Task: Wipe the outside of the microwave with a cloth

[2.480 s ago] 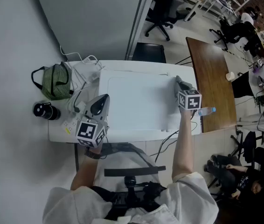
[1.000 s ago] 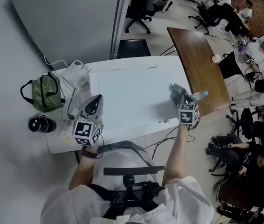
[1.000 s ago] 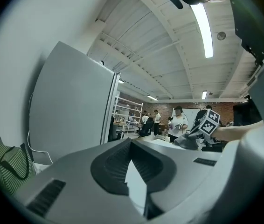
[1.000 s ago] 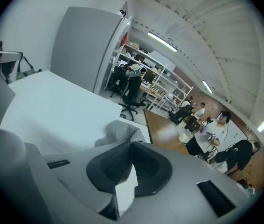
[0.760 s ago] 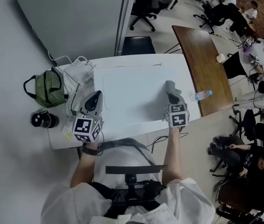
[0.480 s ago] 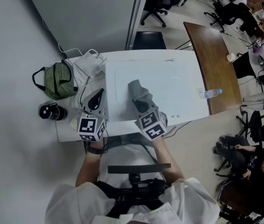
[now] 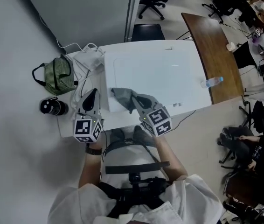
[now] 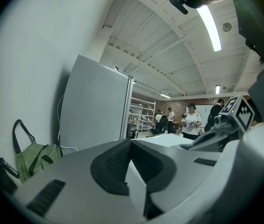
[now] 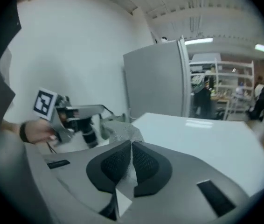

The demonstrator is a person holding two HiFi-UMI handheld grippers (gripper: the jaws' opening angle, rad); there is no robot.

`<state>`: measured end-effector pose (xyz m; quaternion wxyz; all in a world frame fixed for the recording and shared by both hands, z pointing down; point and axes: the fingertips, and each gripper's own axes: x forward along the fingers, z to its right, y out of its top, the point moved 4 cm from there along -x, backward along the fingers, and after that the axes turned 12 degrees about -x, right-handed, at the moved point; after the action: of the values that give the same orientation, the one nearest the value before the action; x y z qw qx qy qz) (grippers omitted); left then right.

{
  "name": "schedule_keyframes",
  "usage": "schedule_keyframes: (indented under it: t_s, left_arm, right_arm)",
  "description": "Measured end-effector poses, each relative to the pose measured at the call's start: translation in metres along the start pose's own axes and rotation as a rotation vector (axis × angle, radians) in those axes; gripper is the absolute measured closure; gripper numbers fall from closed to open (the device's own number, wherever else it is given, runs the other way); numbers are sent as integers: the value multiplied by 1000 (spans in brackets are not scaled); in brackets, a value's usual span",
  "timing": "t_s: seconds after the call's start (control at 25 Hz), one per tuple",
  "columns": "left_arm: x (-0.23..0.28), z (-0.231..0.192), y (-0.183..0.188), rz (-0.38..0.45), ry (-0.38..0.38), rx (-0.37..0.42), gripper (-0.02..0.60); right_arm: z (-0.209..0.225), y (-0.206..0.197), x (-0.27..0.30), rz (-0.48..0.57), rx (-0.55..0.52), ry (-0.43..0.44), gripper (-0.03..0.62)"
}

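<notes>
From above, the white microwave (image 7: 160, 76) shows its flat top. A grey cloth (image 7: 121, 97) lies on the top's front left corner, and my right gripper (image 7: 137, 101) is shut on it. The right gripper view shows the cloth (image 9: 121, 133) bunched between the closed jaws, with the microwave top (image 9: 206, 134) stretching away to the right. My left gripper (image 7: 93, 94) hovers just left of the microwave, over the desk. Its jaws meet with nothing between them (image 8: 131, 143). The two grippers are close together, about a hand's width apart.
A green striped bag (image 7: 59, 76), a black cylinder (image 7: 52, 107) and white cables (image 7: 83, 55) lie on the desk to the left. To the right stands a brown table (image 7: 216, 50) with a water bottle (image 7: 211, 82). A grey partition (image 7: 85, 13) and office chairs (image 7: 150, 3) stand behind.
My right gripper has dragged the cloth across the microwave top from the right edge to the front left corner. The left gripper has stayed beside the microwave.
</notes>
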<state>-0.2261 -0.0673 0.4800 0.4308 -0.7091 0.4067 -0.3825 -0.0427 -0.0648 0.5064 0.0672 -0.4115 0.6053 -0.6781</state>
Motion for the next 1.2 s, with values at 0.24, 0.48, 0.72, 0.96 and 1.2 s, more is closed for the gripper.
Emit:
schedule_keyframes:
  t_s: [0.24, 0.48, 0.72, 0.96, 1.2]
  left_arm:
    - [-9, 76, -15, 1, -18, 50, 575]
    - [-21, 159, -38, 11, 14, 112, 575]
    - [-52, 195, -70, -26, 65, 114, 575]
    - [-102, 165, -75, -32, 133, 98, 575]
    - [-136, 132, -41, 25, 138, 118, 575]
  right_arm:
    - [128, -94, -140, -189, -99, -423, 572]
    - [210, -163, -294, -201, -86, -771, 572]
    - [162, -176, -240, -104, -101, -518, 572]
    - [5, -110, -116, 51, -184, -115, 572]
    - [-175, -55, -41, 180, -336, 327, 572]
